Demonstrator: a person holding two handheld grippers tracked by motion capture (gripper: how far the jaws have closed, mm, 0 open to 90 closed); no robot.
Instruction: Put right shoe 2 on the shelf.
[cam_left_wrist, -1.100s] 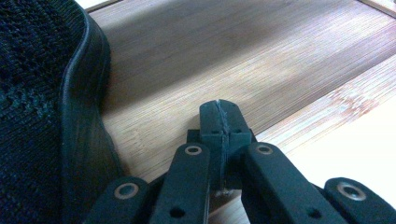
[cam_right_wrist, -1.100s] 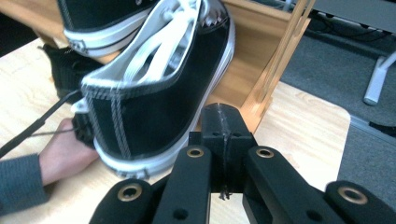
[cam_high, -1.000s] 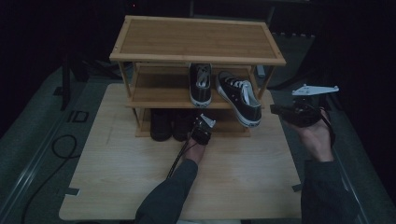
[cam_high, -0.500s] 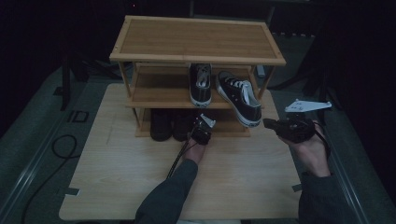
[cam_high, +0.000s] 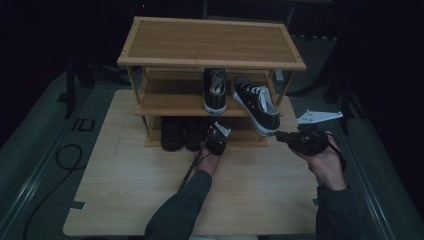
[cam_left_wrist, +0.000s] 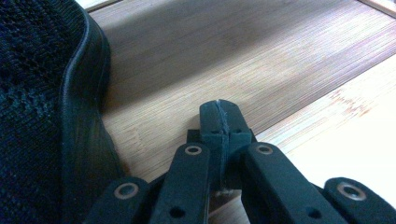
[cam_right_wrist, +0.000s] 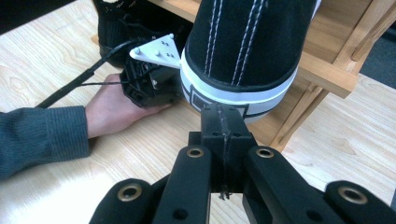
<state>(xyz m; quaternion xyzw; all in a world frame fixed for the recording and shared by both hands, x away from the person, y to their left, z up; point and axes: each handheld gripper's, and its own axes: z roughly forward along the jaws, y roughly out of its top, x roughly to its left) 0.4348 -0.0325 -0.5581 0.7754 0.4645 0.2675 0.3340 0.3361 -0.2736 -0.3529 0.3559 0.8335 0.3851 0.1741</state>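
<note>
Moving down and in toward the sneaker's heel since a second ago, the right hand-held gripper (cam_high: 278, 135) has its jaws closed on nothing. On the pale wood tabletop (cam_high: 125, 185) stands a wooden shoe rack (cam_high: 210, 45) in a dark room. The black sneaker (cam_high: 255, 104) sits on the middle shelf, heel sticking over the edge. The left hand-held gripper (cam_left_wrist: 219, 112), closed and empty, rests by a dark shoe (cam_left_wrist: 42, 93) on the bottom shelf. No writing is readable.

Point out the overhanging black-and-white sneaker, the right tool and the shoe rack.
black-and-white sneaker (cam_high: 257, 105), high view, on its laced upper.
right tool (cam_right_wrist: 223, 122), right gripper view, at the shut jaw tips.
shoe rack (cam_high: 210, 45), high view, on its bare top shelf.
</note>
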